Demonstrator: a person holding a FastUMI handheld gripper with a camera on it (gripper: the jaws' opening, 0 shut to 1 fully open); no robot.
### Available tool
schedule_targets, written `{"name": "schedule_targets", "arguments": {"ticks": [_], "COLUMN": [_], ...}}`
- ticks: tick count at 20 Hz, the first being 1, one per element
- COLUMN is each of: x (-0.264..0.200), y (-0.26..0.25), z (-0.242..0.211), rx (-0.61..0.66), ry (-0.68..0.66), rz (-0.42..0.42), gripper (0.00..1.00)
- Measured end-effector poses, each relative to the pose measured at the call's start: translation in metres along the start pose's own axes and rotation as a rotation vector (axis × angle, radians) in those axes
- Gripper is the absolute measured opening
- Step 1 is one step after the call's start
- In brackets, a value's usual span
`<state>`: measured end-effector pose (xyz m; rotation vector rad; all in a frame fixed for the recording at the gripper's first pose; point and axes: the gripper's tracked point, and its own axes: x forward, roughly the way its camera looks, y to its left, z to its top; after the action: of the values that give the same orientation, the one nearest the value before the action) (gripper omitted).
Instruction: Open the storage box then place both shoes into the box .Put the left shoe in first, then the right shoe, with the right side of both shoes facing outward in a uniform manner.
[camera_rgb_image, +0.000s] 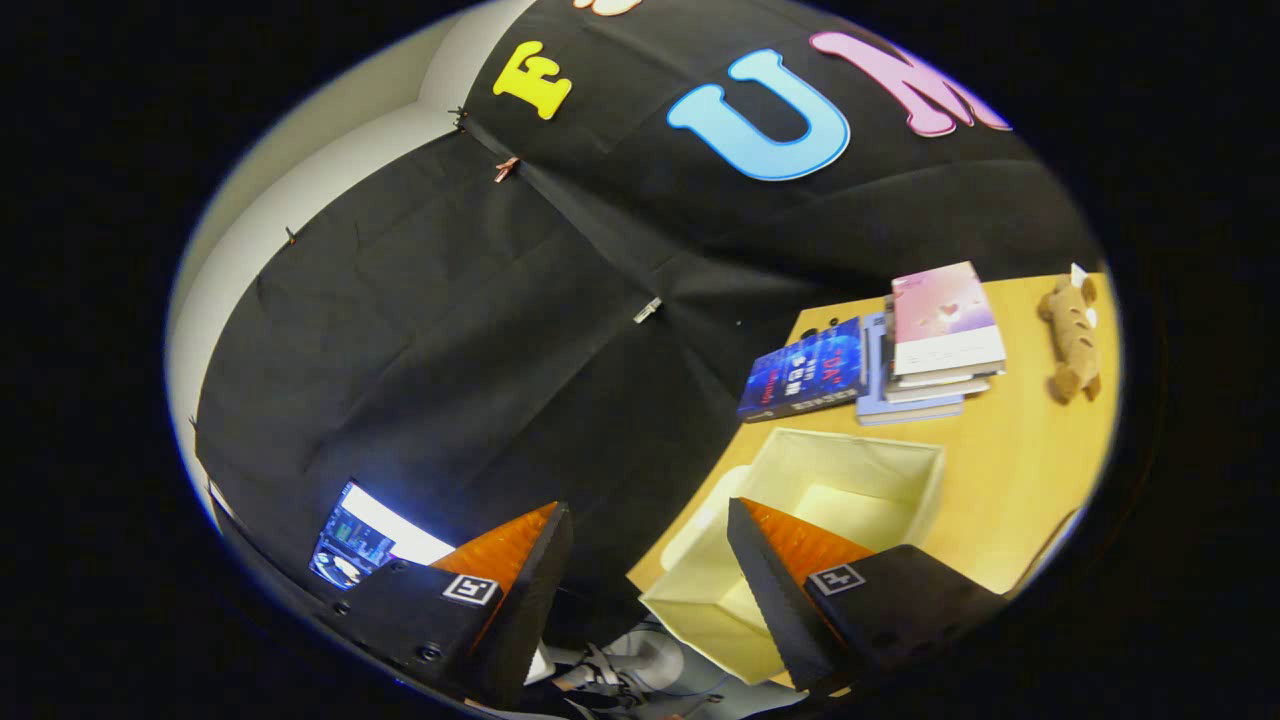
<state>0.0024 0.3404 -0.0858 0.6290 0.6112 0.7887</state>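
Gripper (650, 560): fingers spread wide apart, nothing between them, held tilted above the table's edge.
Left finger (525, 580): over the dark cloth wall, past the table's edge.
Right finger (775, 580): hangs over the near part of the storage box, covering some of its rim.
Storage box (880, 470): pale cream fabric box, open at the top, its inside in view and bare; it sits at the near edge of the table, just ahead of and under the right finger.
Lid (700, 525): a cream flap at the box's side nearest the wall, folded outward; whether it is joined to the box I cannot tell.
Table (1010, 500): light wood top, beyond the fingers.
Books (925, 345): a small stack beyond the box, a pink-covered one on top; a dark blue book (805, 372) lies just beside the stack, toward the wall.
Soft toy (1072, 340): brown, lying on the table beside the stack, apart from the box.
Screen (365, 535): lit, low down beside the left finger.
Stand (620, 670): grey metal parts below, between the fingers.
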Motion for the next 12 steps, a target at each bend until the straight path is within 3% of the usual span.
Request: {"name": "schedule_targets", "arguments": {"ticks": [8, 12], "x": [-0.138, -0.200], "y": [-0.147, -0.240], "z": [-0.054, -0.108], "rx": [-0.110, -0.144], "ry": [-0.001, 0.099], "rz": [-0.436, -0.661], "gripper": [0.96, 0.96]}}
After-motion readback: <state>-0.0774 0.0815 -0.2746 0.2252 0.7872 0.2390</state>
